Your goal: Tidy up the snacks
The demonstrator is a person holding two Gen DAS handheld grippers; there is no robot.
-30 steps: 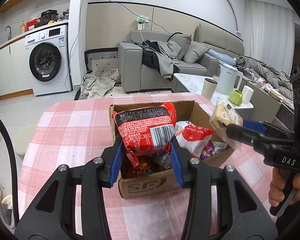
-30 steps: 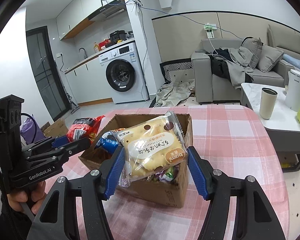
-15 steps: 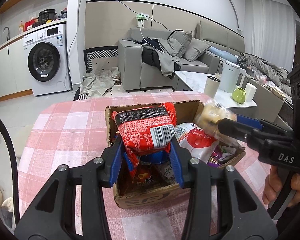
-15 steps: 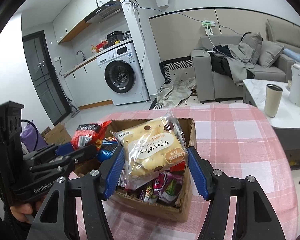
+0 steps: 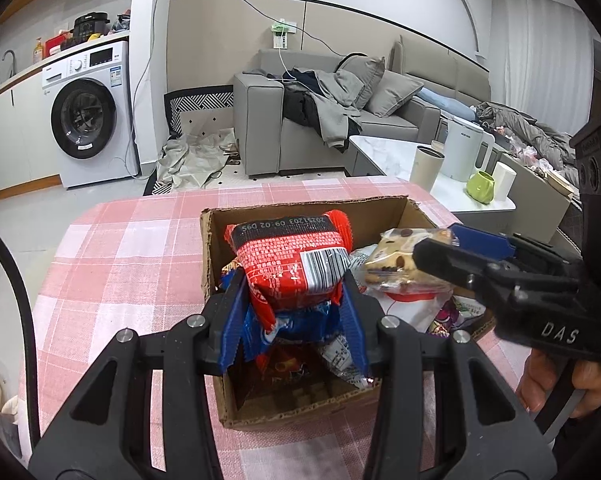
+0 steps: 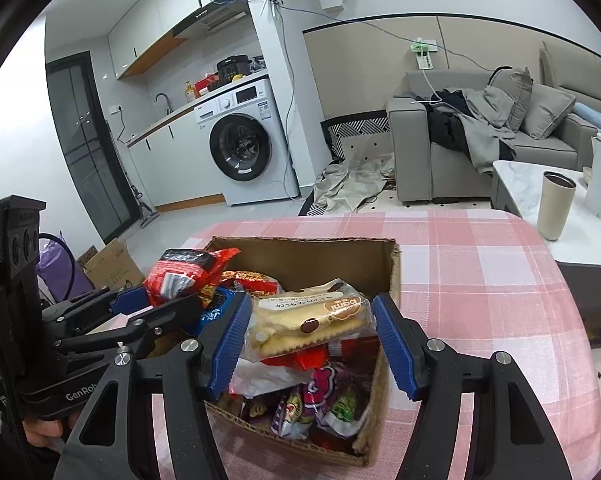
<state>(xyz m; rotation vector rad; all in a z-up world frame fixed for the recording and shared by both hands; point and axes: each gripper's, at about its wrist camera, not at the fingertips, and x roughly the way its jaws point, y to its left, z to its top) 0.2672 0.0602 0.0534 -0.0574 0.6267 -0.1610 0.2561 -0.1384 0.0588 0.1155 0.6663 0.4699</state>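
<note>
Both hand-held grippers (image 5: 292, 300) (image 6: 308, 334) sank, angled into the box (image 5: 208, 260).

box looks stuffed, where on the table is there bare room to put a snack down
The pink checked tablecloth is bare left of the cardboard box, behind it, and right of it toward the coffee table. The box itself is crowded with packets.

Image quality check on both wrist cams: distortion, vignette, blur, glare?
Left wrist: heavy barrel distortion, black corner vignette, red packet sharp, even indoor light. Right wrist: same fisheye bend and vignette, biscuit pack sharp, slight sheen on its wrapper, dark door at left reflects ceiling lights.
</note>
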